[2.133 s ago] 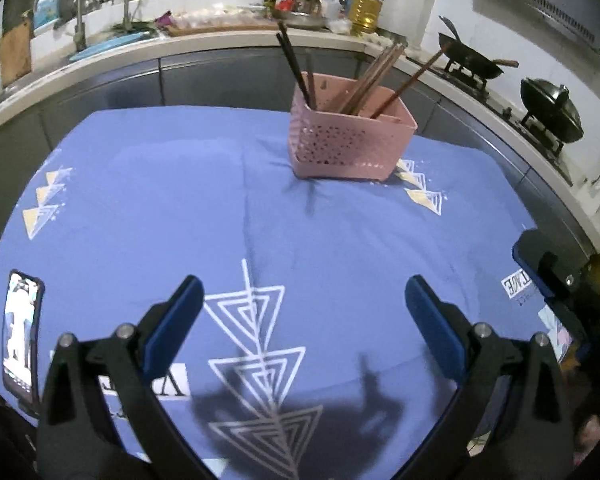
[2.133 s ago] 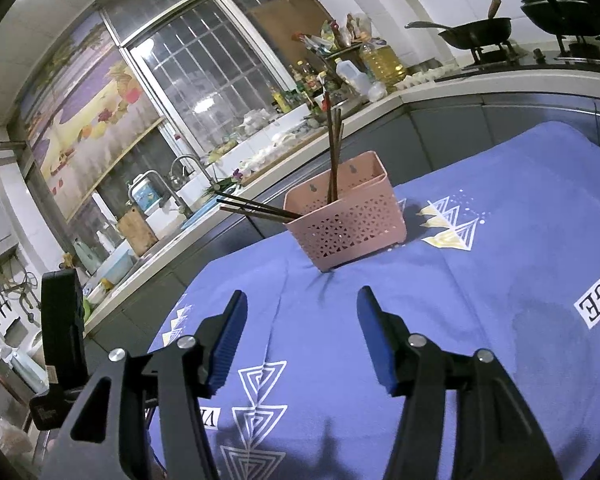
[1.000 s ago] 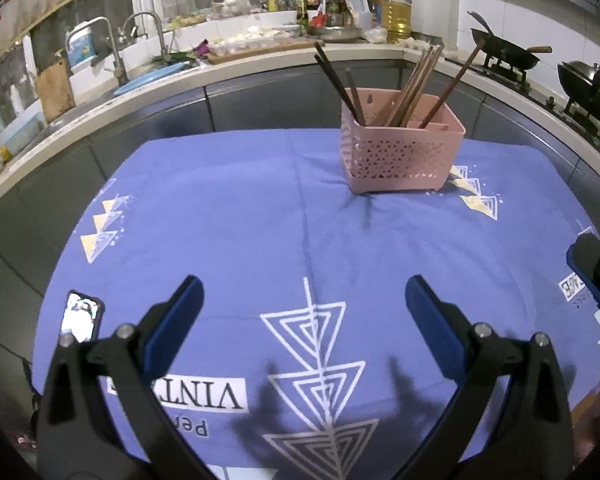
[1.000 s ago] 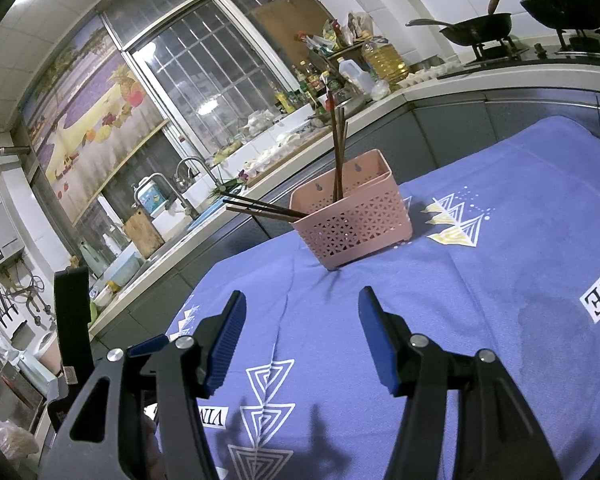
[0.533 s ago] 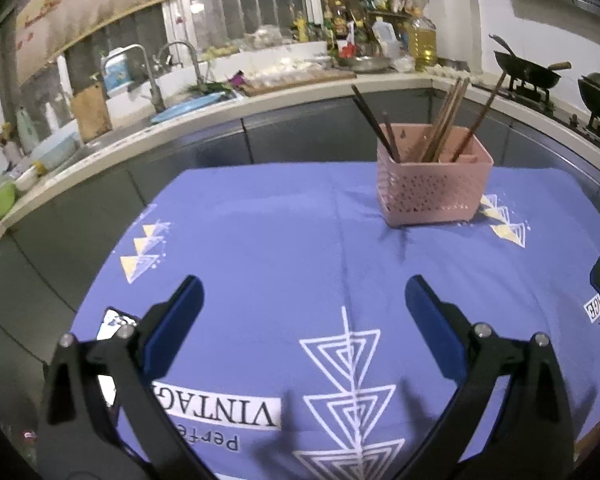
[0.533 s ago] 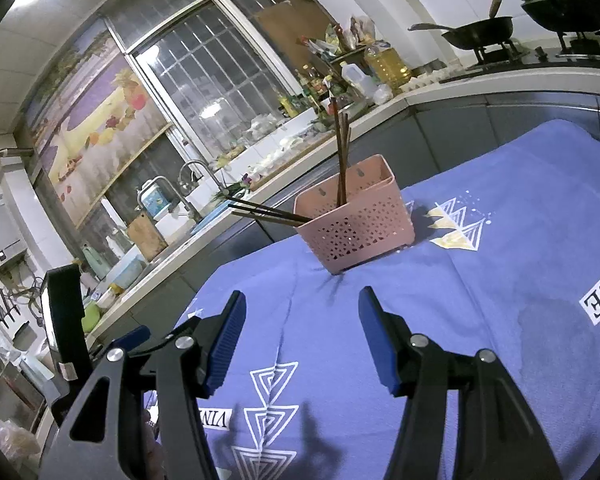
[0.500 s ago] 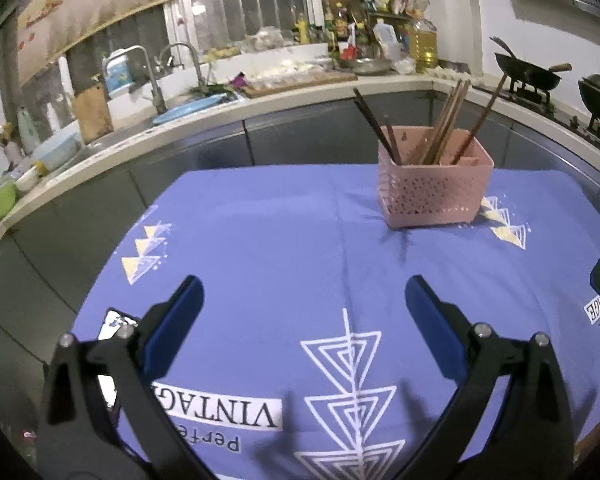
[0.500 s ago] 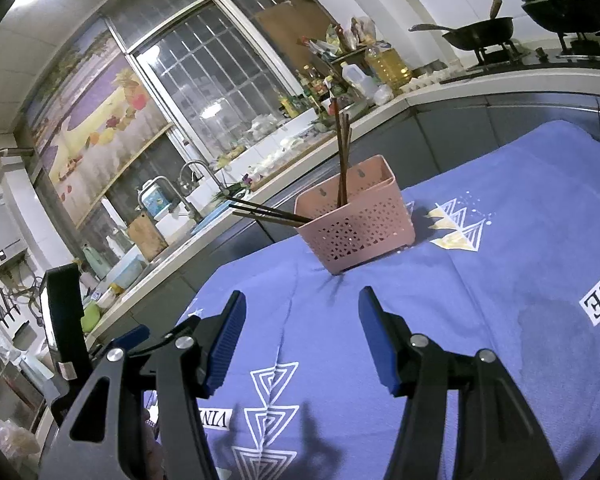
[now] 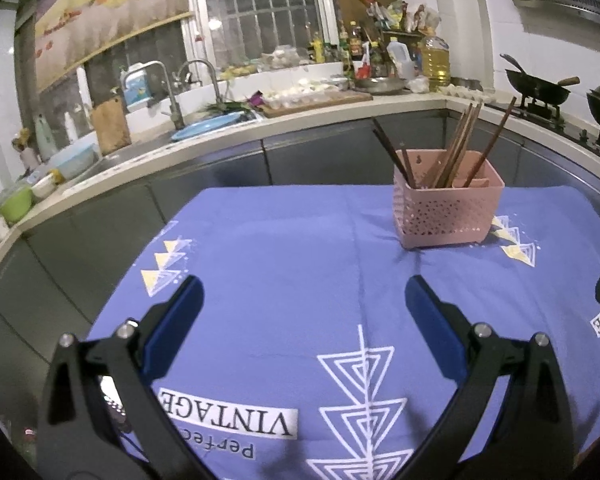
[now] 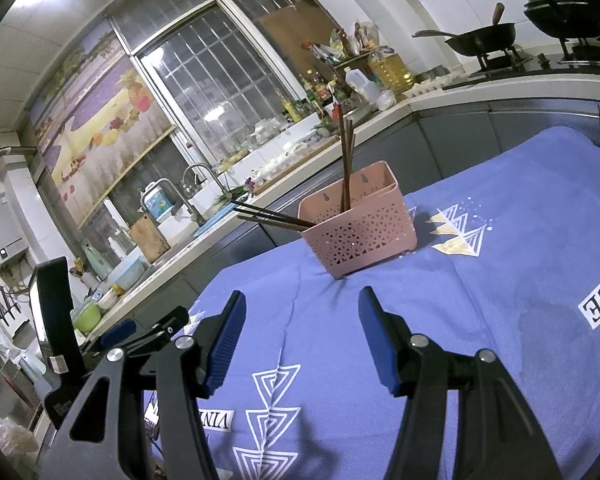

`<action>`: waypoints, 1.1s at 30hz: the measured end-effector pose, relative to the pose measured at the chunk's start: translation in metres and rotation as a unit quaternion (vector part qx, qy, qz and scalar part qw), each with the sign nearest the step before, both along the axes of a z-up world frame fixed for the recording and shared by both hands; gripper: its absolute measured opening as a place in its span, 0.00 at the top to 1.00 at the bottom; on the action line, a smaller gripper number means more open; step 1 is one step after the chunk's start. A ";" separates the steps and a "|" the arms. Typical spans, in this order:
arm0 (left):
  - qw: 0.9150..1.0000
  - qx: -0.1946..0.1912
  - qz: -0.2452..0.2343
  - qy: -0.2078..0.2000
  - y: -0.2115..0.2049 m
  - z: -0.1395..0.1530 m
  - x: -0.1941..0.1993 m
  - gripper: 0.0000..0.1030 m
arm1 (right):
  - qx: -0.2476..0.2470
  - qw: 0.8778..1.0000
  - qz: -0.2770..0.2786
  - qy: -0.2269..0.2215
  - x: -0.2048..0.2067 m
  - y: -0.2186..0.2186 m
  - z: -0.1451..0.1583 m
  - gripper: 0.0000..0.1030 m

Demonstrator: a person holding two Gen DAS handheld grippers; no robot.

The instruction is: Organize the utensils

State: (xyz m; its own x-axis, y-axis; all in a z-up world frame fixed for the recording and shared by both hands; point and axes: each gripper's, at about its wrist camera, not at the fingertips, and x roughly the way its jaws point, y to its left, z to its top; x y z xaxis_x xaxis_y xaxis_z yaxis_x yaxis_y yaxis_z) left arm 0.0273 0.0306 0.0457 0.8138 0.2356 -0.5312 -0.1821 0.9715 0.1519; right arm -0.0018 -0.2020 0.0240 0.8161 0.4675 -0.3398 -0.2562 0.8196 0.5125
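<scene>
Your chopsticks [image 9: 452,152] stand in the pink basket [image 9: 446,210] on the bench, tips down, handles fanning upward. Cloth [image 9: 300,264] before the basket reads "VINTAGE". Left gripper [image 9: 300,308] and right gripper [image 10: 300,332]: jaws released, empty.

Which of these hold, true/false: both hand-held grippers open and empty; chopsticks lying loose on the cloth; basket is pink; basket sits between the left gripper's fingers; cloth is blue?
1. Both the left hand-held gripper and the right hand-held gripper are open and empty. True.
2. Chopsticks lie loose on the cloth. False: they stand in the basket.
3. The basket is pink. True.
4. The basket sits between the left gripper's fingers. False: it stands well ahead of them, apart.
5. The cloth is blue. True.
</scene>
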 end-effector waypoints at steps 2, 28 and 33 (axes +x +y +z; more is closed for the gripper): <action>1.000 0.007 0.006 -0.002 -0.001 0.002 -0.001 0.06 | 0.001 1.000 0.001 0.000 0.000 -0.001 0.000 0.42; 1.000 0.002 0.006 -0.008 -0.004 0.016 -0.006 0.06 | 0.008 1.000 0.005 -0.013 -0.003 -0.002 0.006 0.42; 1.000 -0.010 0.000 -0.008 -0.004 0.016 -0.007 0.06 | 0.010 1.000 0.005 -0.019 -0.004 -0.004 0.005 0.42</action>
State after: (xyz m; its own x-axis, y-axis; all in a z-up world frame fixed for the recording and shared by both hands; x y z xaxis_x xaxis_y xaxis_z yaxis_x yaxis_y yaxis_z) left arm 0.0204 0.0266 0.0613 0.8224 0.2251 -0.5225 -0.1843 0.9743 0.1297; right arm -0.0056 -0.2063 0.0293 0.8236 0.4819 -0.2991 -0.2836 0.8066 0.5186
